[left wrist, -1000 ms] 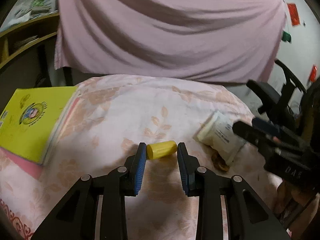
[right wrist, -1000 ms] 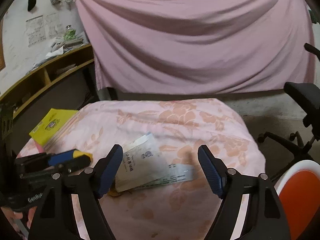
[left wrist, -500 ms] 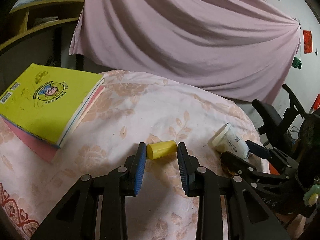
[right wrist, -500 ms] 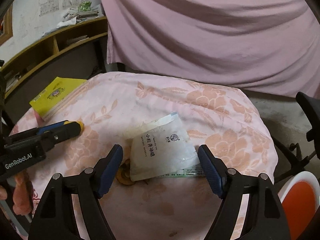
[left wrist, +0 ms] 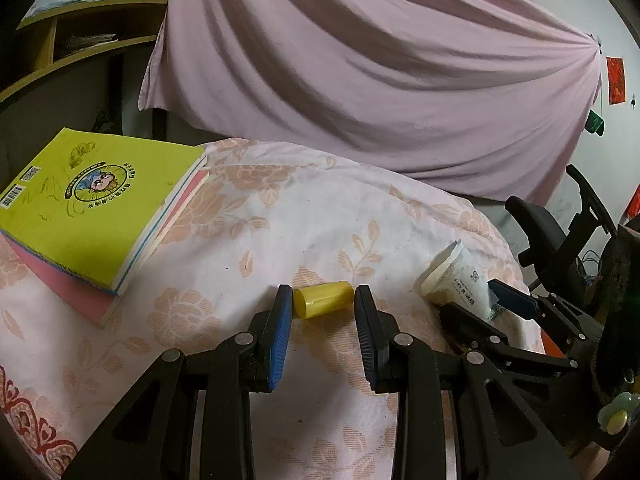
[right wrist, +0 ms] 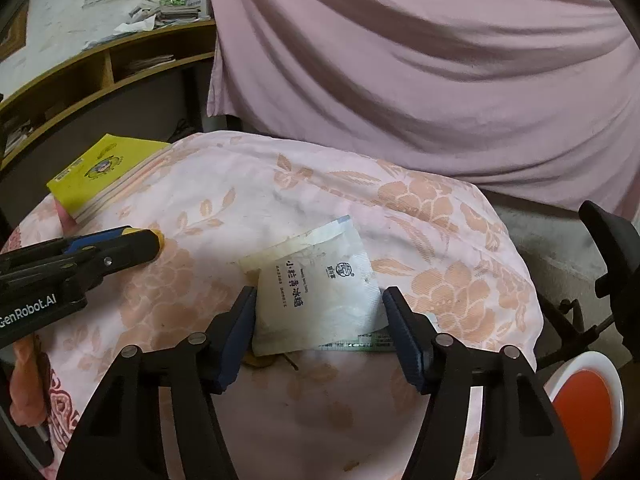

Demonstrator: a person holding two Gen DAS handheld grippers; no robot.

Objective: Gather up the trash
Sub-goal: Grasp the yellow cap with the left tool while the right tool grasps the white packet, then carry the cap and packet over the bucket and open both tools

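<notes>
My left gripper [left wrist: 323, 300] is shut on a small yellow plastic cylinder [left wrist: 323, 301], held crosswise between its blue pads just above the floral tablecloth [left wrist: 280, 216]. A white printed packet [right wrist: 320, 296] lies flat on the cloth, with a green-printed wrapper [right wrist: 372, 340] and a brown scrap [right wrist: 260, 360] poking out from under it. My right gripper [right wrist: 320, 312] straddles that packet and its jaws are closing; the pads stand at the packet's two side edges without creasing it. In the left wrist view the packet [left wrist: 460, 280] and right gripper [left wrist: 486, 308] are at the right. The left gripper [right wrist: 154, 242] reaches in from the left.
A yellow book [left wrist: 92, 204] on a pink one lies at the table's left edge. A pink sheet [left wrist: 360, 80] hangs behind. A black office chair [right wrist: 616, 248] stands right of the table, a white bin with a red inside [right wrist: 588, 400] below it, and shelves [right wrist: 100, 64] at left.
The right gripper has come closer to the white packet and its jaws have narrowed around it. The left gripper rolled a little, still holding the yellow cylinder.
</notes>
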